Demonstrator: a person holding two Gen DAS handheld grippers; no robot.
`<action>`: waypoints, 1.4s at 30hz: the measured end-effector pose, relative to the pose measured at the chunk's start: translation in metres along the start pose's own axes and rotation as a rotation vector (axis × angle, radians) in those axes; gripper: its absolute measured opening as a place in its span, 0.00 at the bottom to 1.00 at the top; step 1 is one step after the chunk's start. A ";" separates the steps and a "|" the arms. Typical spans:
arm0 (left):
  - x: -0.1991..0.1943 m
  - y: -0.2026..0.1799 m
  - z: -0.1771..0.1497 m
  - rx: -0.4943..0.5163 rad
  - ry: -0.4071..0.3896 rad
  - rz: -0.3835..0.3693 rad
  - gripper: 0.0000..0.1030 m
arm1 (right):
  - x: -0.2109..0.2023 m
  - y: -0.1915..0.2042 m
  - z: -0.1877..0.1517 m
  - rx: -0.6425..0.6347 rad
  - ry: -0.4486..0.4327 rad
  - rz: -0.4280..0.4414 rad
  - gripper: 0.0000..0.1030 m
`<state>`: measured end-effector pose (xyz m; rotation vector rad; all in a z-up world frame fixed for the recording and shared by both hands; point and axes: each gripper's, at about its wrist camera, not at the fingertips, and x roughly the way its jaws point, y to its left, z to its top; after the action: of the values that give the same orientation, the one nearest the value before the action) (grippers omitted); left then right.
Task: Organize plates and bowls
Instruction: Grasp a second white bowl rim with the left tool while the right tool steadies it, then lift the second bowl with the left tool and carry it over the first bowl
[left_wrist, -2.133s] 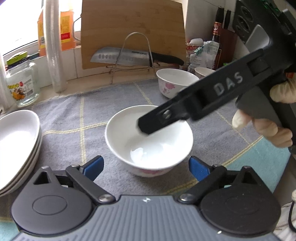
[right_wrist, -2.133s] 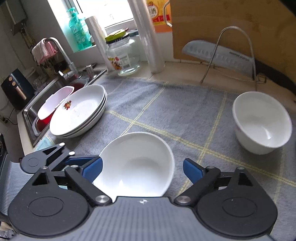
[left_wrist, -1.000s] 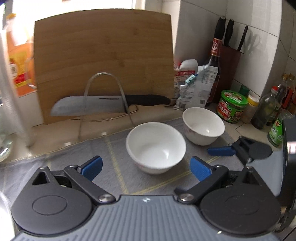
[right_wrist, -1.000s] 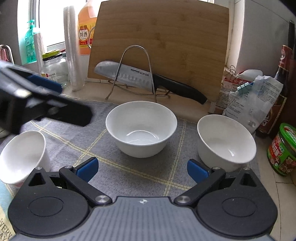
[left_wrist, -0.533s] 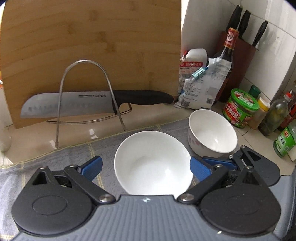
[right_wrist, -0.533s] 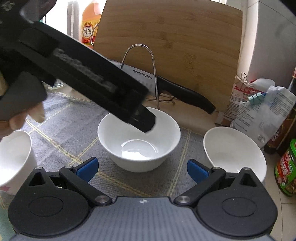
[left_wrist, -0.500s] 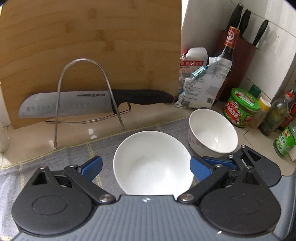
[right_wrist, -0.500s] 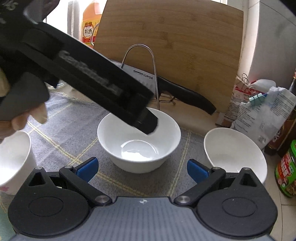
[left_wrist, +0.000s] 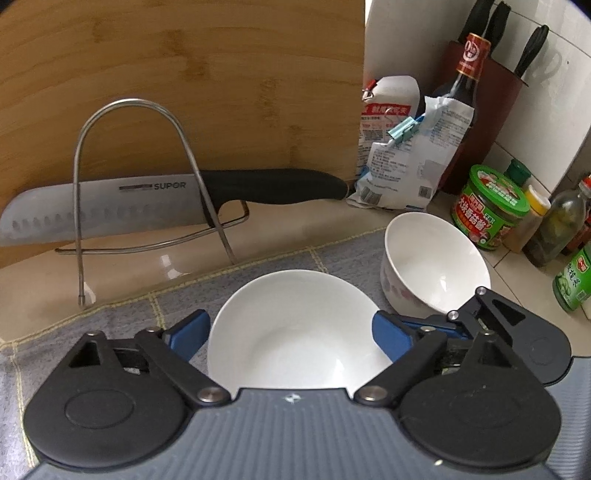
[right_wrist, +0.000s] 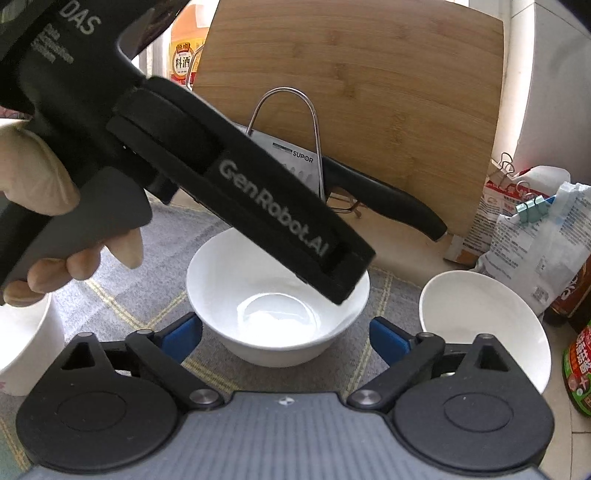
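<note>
The middle bowl (left_wrist: 295, 328) sits on the grey cloth (left_wrist: 258, 280) at lower centre of the left wrist view, directly ahead of the left gripper (left_wrist: 291, 332), whose blue pads (left_wrist: 188, 332) stand wide apart on either side of its rim, holding nothing. The right gripper (right_wrist: 284, 338), likewise spread and empty, faces the same bowl from just behind. The left is judged nearer. A second bowl (left_wrist: 436, 269) stands just beside, at right.
</note>
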<state>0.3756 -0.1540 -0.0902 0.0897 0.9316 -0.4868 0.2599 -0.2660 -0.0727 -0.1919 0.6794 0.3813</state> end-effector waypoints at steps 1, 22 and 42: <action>0.002 0.000 0.000 -0.001 0.004 -0.002 0.87 | 0.000 0.000 0.000 -0.001 0.000 0.002 0.94; 0.008 0.004 0.000 -0.010 0.017 -0.008 0.82 | 0.000 0.000 0.003 -0.011 -0.005 0.025 0.89; -0.007 0.005 -0.003 -0.029 -0.002 -0.019 0.77 | -0.009 0.001 0.009 -0.016 0.004 0.030 0.89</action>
<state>0.3723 -0.1463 -0.0869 0.0545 0.9380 -0.4909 0.2586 -0.2652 -0.0604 -0.1982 0.6835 0.4155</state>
